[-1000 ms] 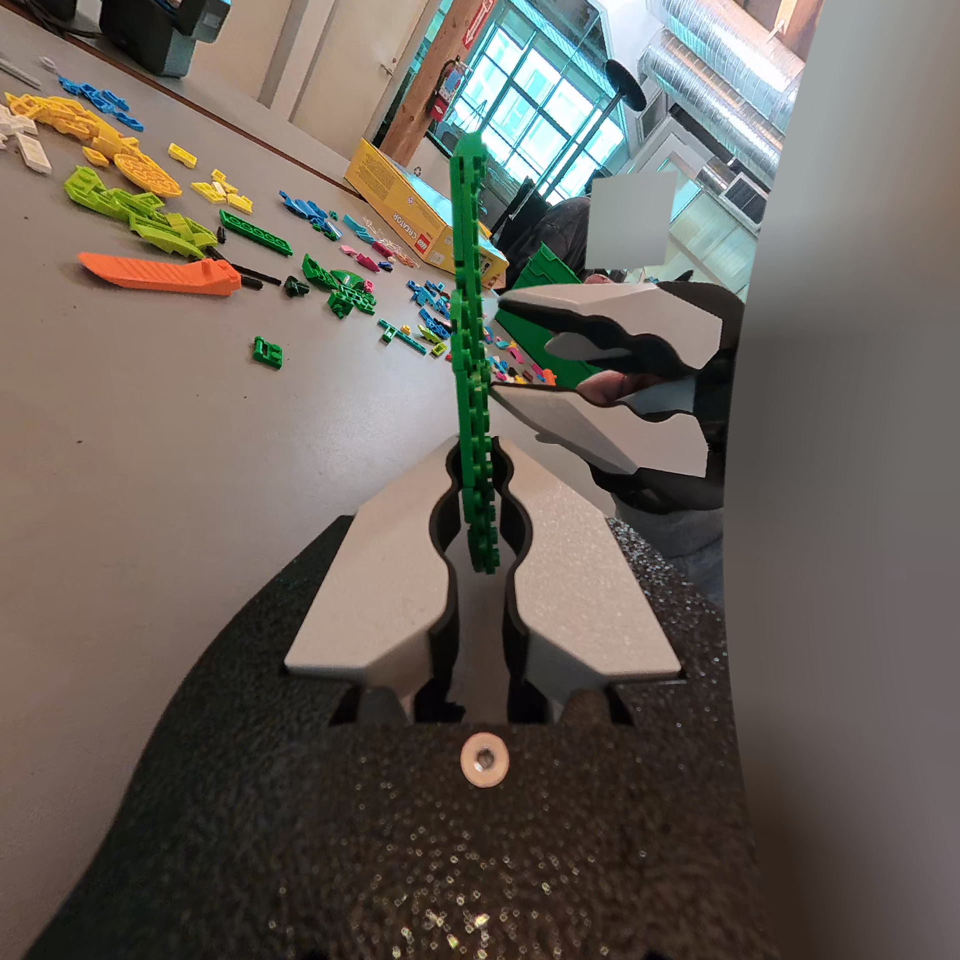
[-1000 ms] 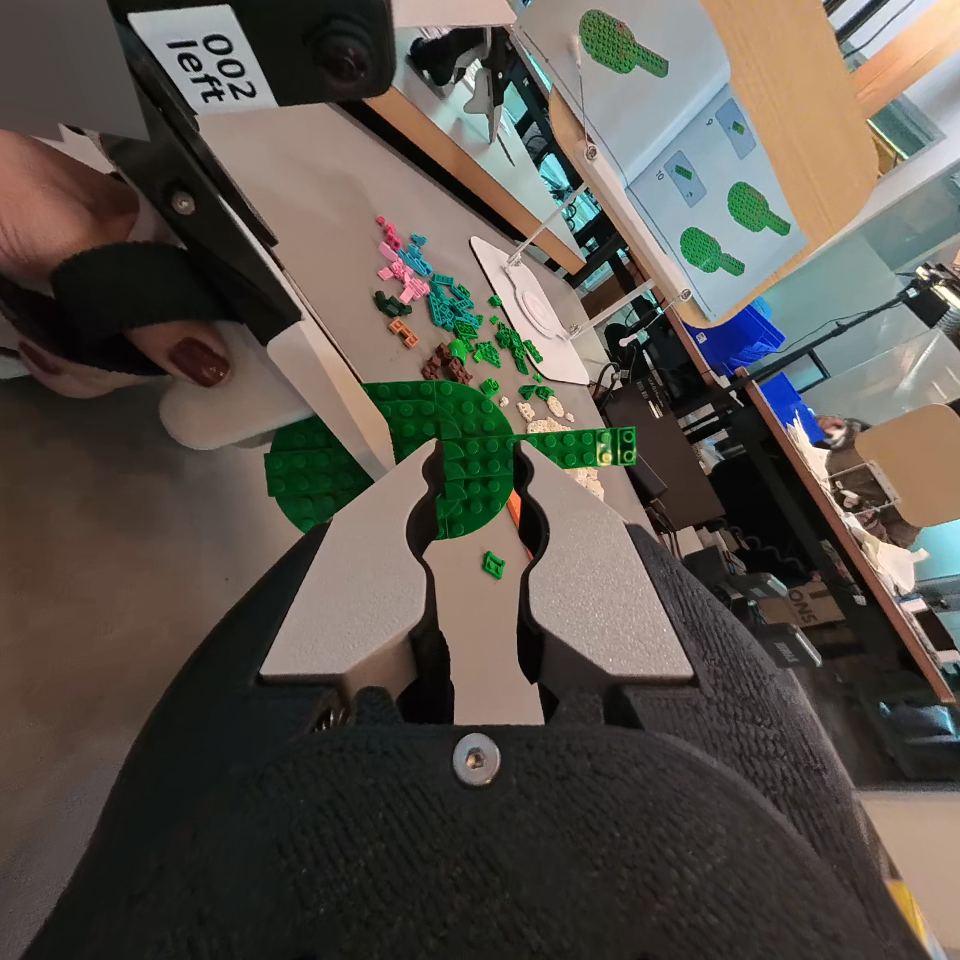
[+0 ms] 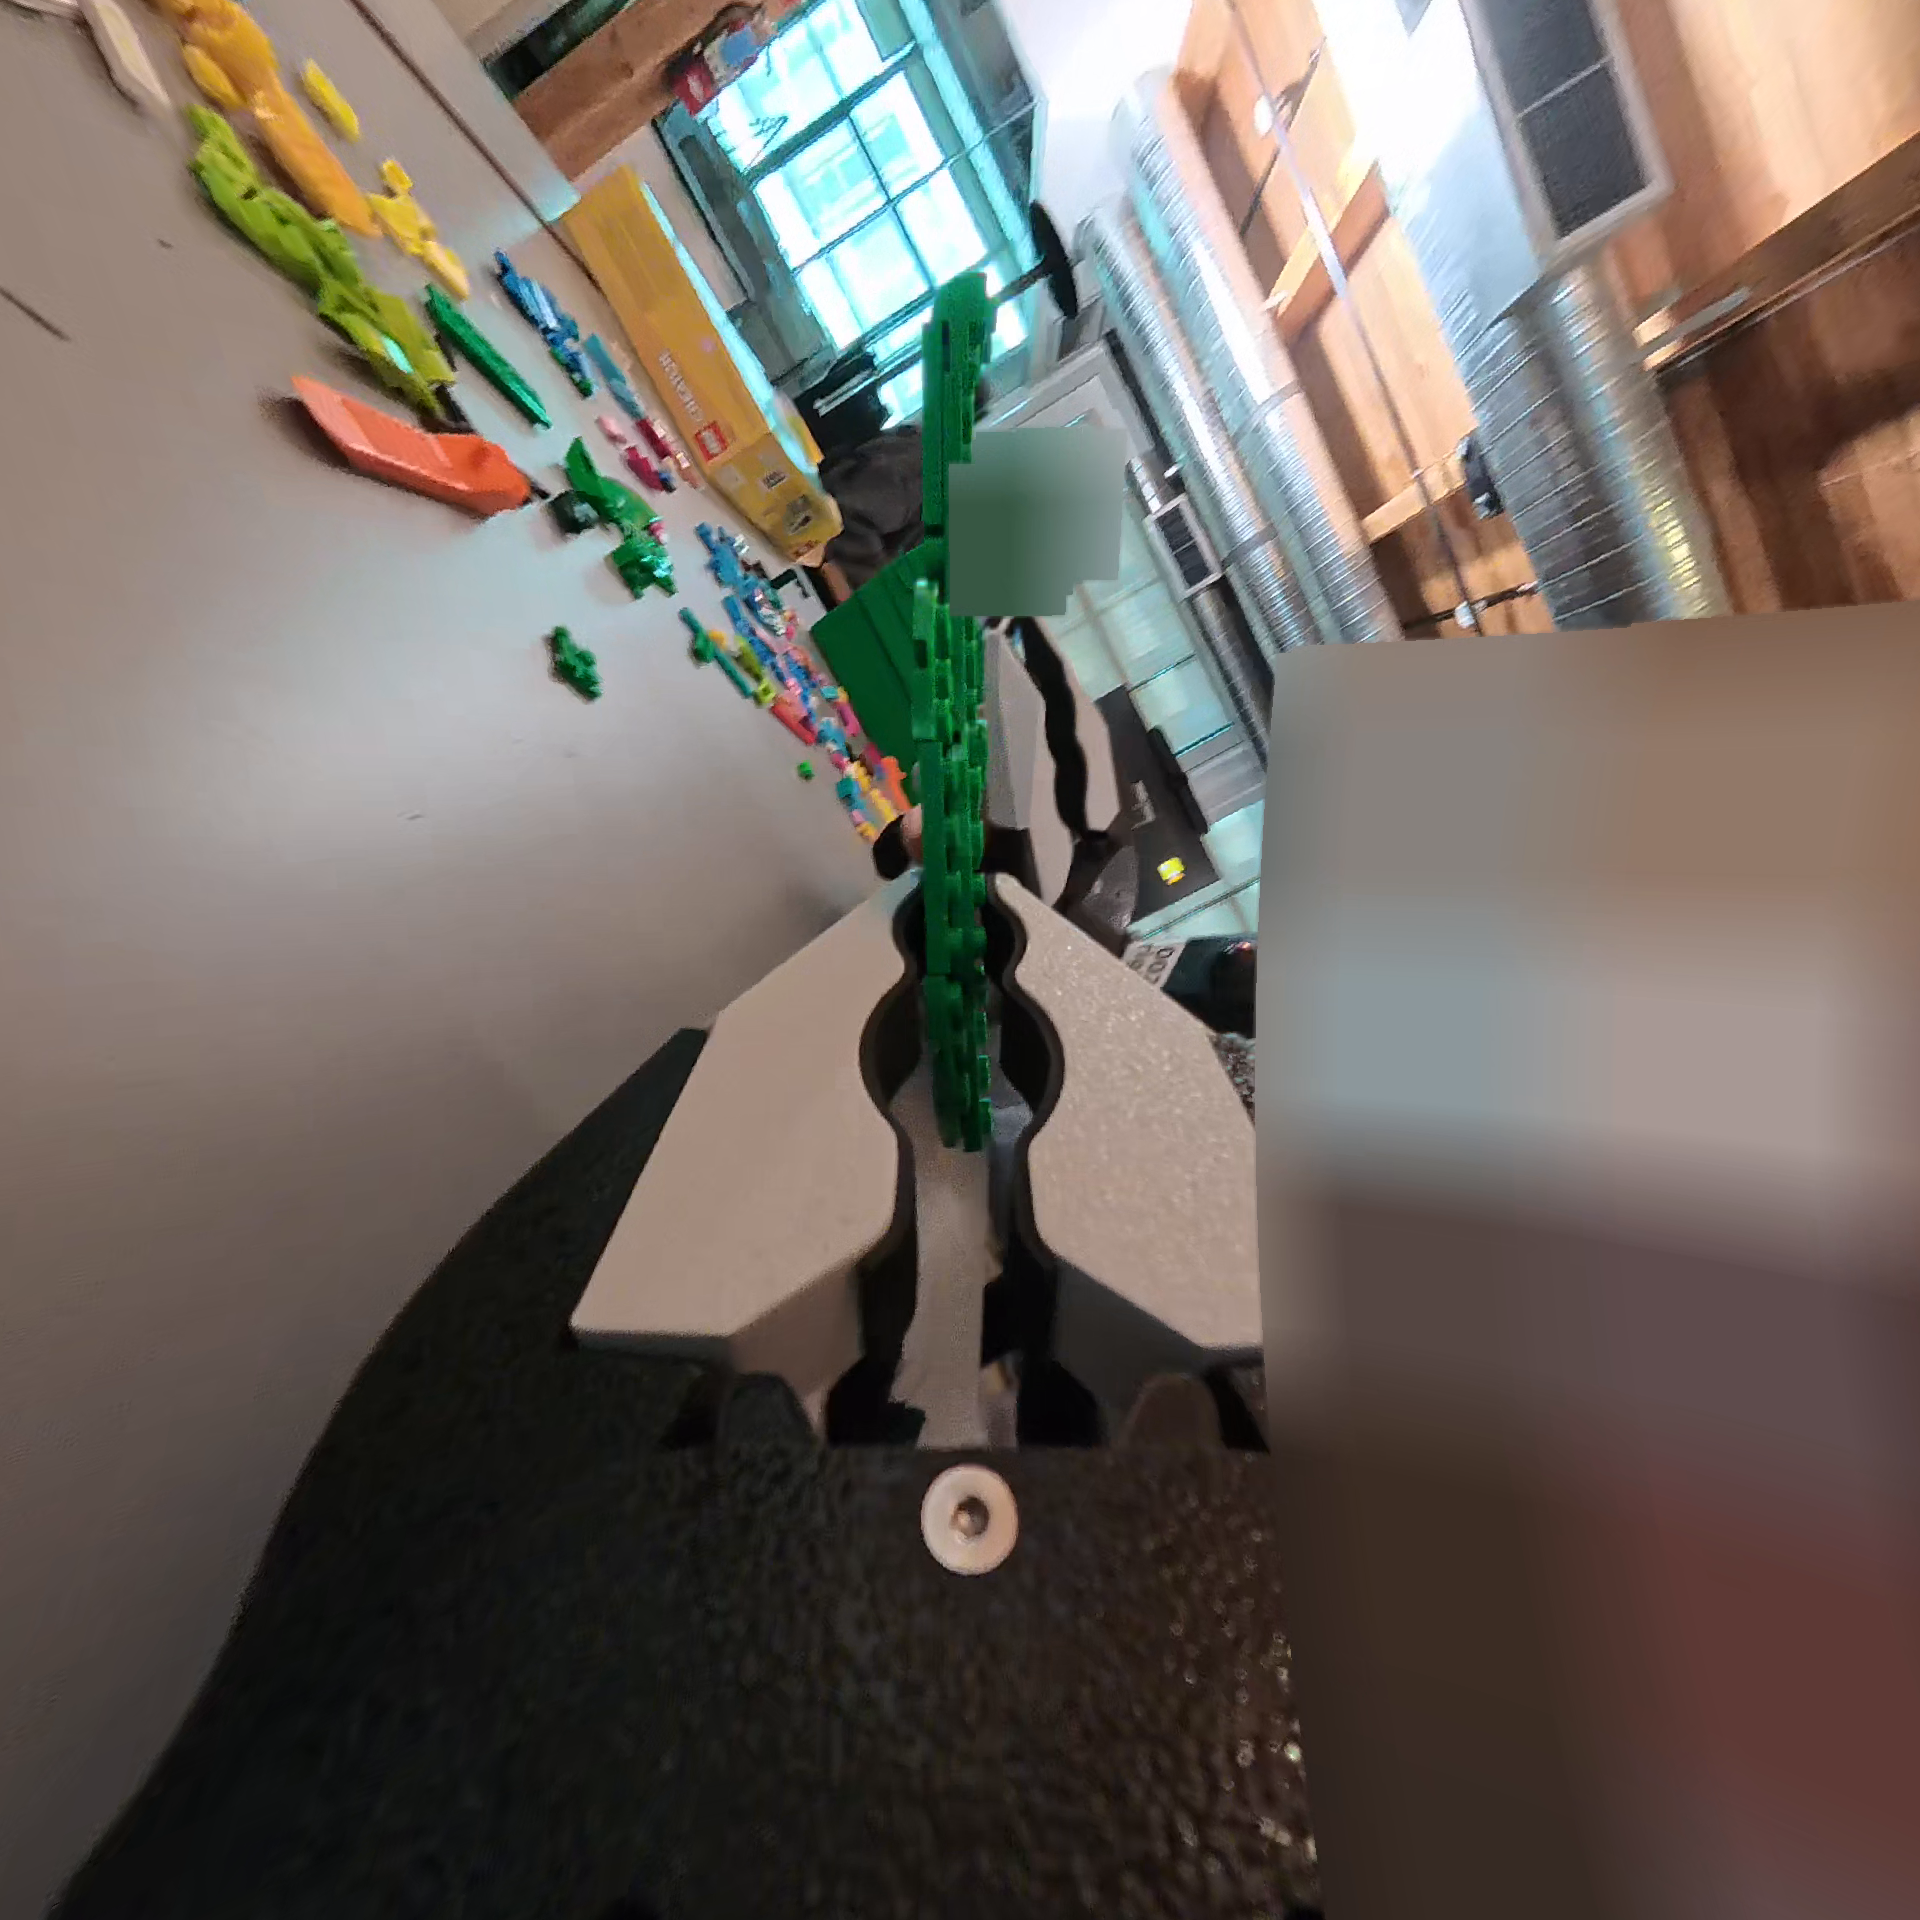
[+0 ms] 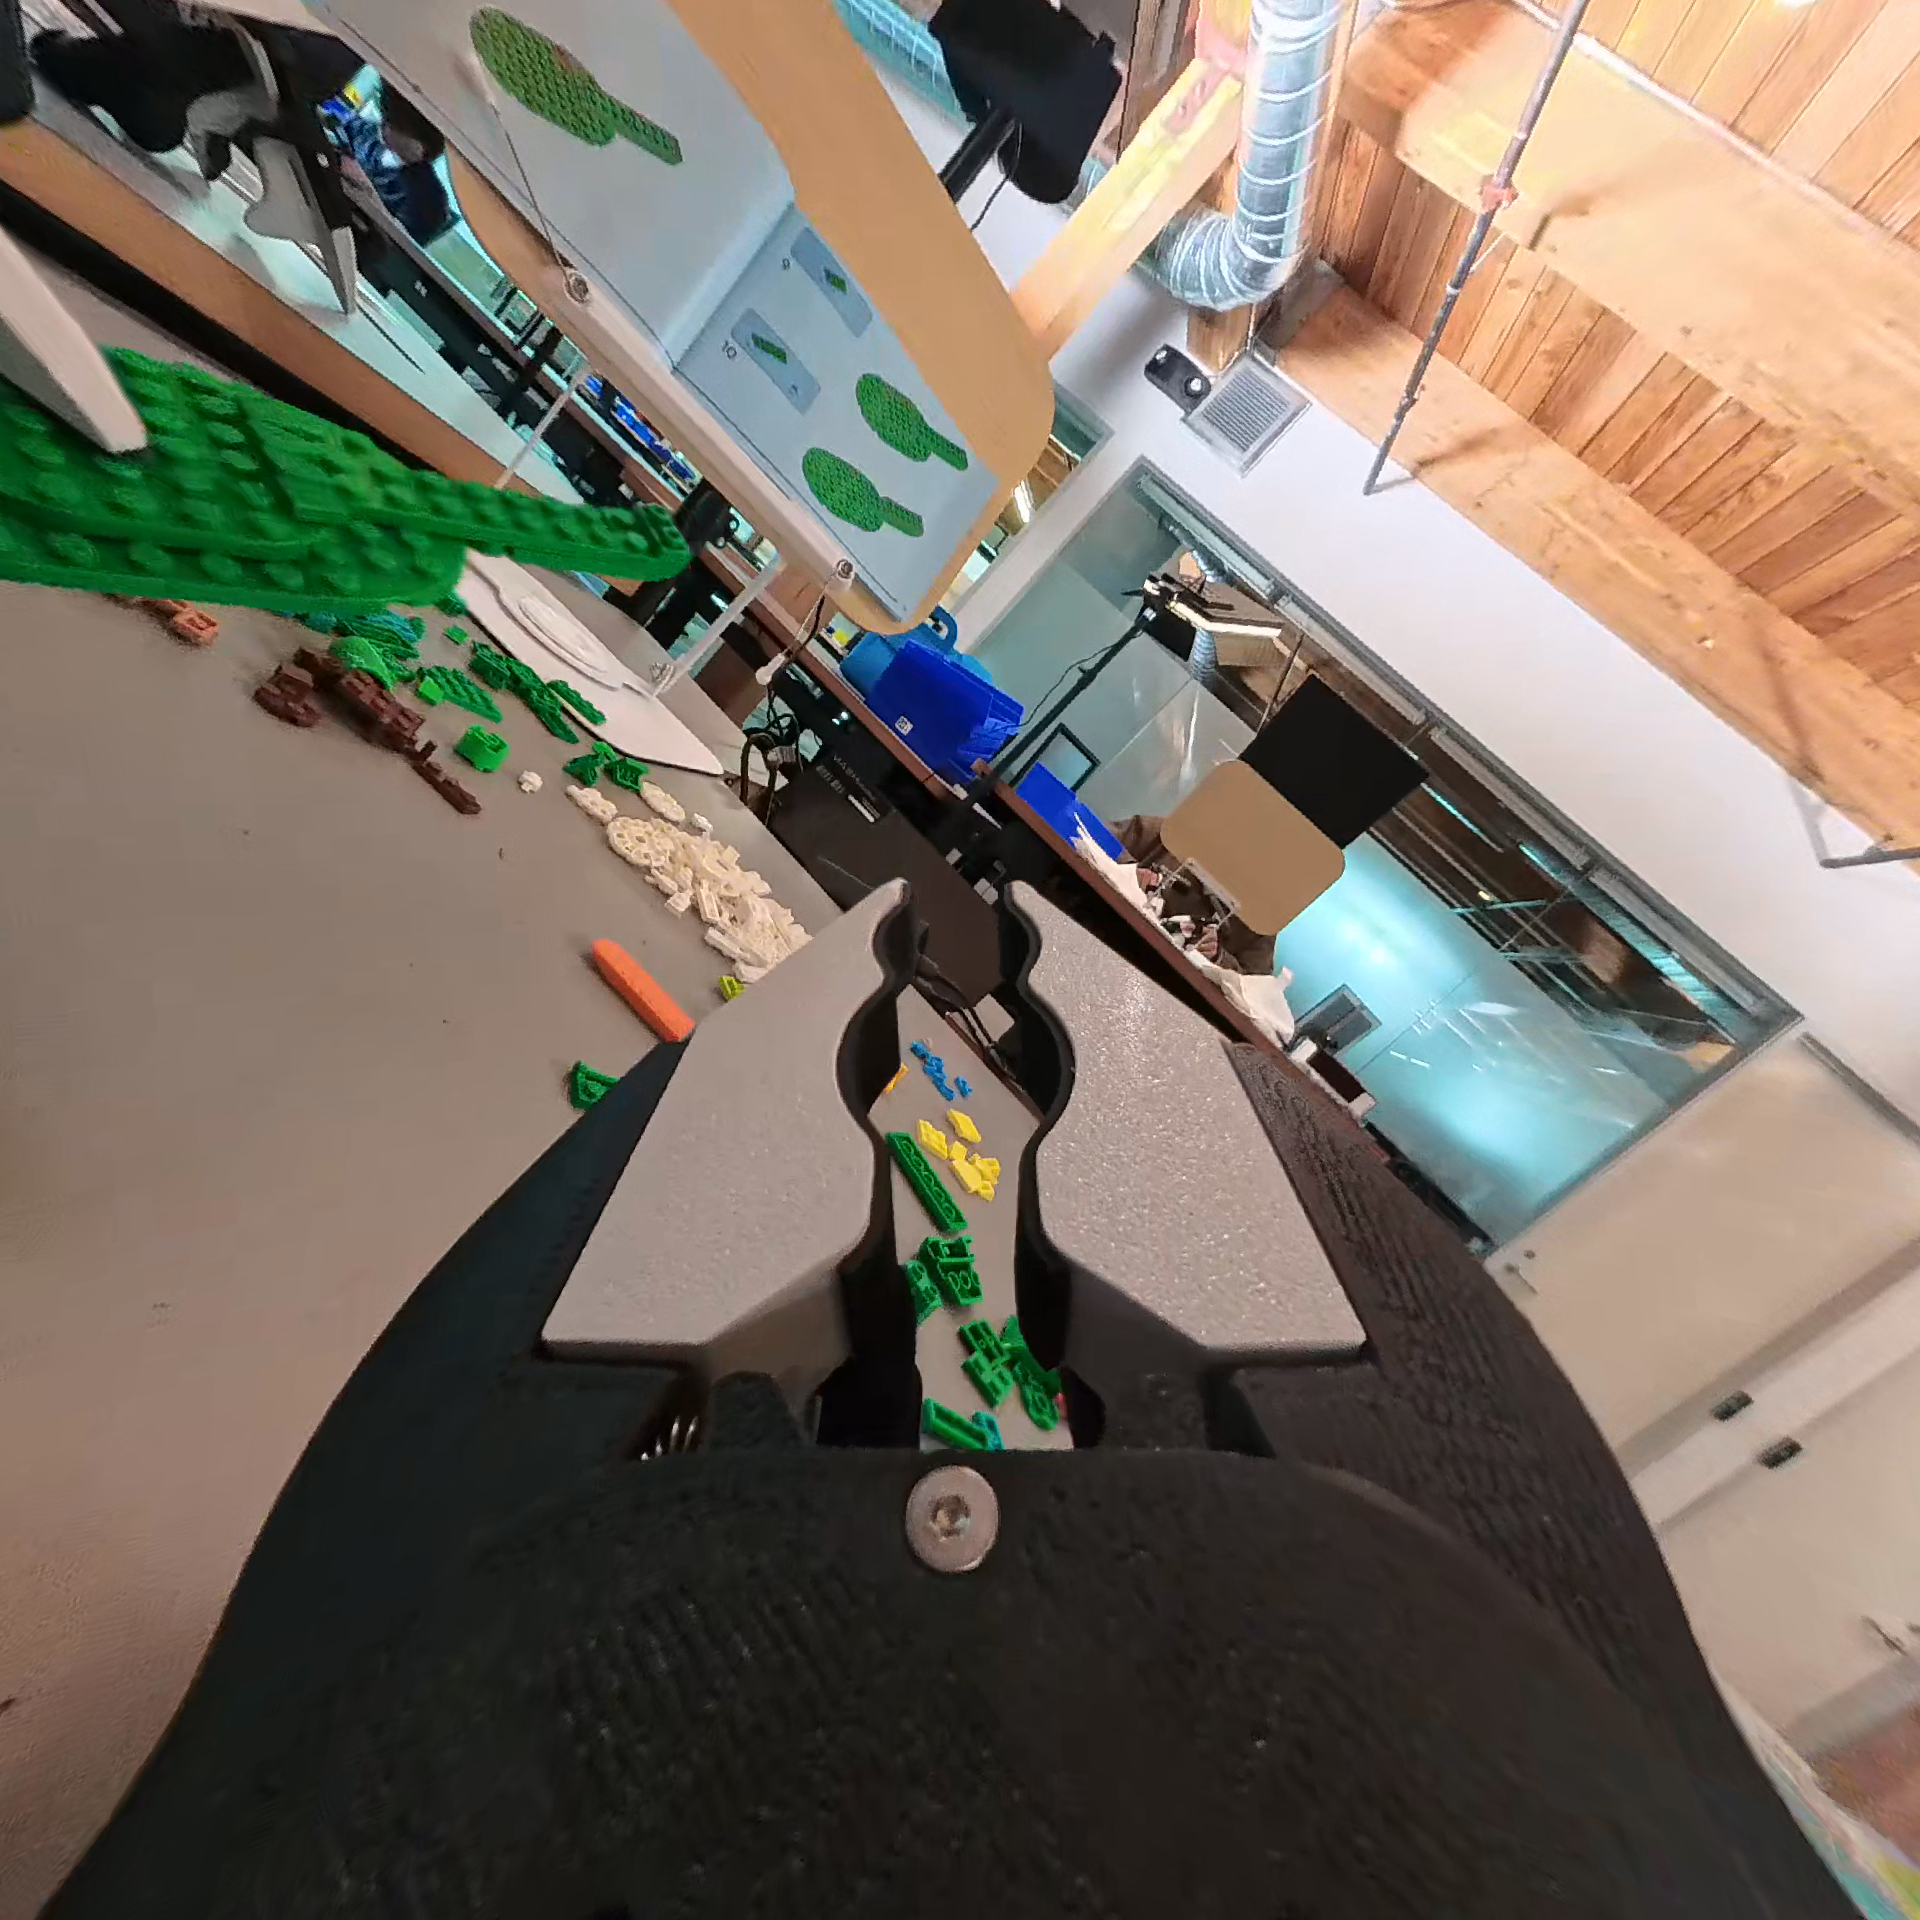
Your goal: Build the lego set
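1. Left gripper (image 3: 958, 914) clamped on green plate assembly (image 3: 951, 727), held edge-on, above the table (image 3: 312, 831).
2. Right gripper (image 4: 956, 914) narrowly parted, holding nothing, over loose bricks (image 4: 951, 1195).
3. Probably light and stiff, yet seams likely to pop apart.
4. Best gripped flat across overlapping layers, near the round part.

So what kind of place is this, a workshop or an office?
Probably a shared workshop or lab: a grey worktable strewn with sorted toy bricks, exposed metal ducting under a timber ceiling, and more benches beyond.
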The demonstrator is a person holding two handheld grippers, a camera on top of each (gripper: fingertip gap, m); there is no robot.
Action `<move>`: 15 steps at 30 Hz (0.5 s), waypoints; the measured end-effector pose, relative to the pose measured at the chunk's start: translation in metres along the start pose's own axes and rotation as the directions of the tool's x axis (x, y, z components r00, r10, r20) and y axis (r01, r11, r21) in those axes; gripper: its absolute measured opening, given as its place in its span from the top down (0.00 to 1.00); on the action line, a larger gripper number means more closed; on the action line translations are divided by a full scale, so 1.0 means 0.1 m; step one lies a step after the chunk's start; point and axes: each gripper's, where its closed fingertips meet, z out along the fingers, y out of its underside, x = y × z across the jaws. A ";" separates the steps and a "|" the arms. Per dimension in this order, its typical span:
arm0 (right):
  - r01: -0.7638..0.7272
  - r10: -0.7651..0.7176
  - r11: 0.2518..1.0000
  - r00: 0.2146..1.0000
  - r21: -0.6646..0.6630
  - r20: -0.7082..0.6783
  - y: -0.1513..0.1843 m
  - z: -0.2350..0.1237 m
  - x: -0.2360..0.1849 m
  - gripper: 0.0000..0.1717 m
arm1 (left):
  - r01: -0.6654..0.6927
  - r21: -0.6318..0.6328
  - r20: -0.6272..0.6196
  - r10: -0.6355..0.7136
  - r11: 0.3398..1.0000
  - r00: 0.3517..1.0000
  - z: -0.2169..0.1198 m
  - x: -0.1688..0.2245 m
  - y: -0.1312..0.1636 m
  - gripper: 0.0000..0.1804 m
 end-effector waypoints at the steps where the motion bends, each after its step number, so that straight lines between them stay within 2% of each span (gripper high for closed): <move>1: -0.004 0.004 1.000 1.000 -0.006 0.002 0.02 0.00 0.00 0.92 | -0.009 -0.018 0.023 0.010 1.000 1.000 -0.04 -0.03 0.00 0.97; 4: -0.005 0.005 1.000 1.000 -0.016 0.017 0.04 0.01 -0.03 0.93 | -0.012 -0.010 0.091 0.013 1.000 0.996 -0.17 -0.14 -0.06 0.97; 6: 0.011 -0.010 1.000 1.000 -0.024 0.025 0.05 0.02 -0.06 0.93 | 0.025 0.020 0.083 -0.026 0.999 0.996 -0.21 -0.16 -0.11 0.97; 15: 0.068 -0.067 0.997 0.997 -0.031 0.045 0.05 0.03 -0.13 0.93 | 0.010 0.000 0.145 -0.010 1.000 0.989 -0.19 -0.24 -0.07 0.97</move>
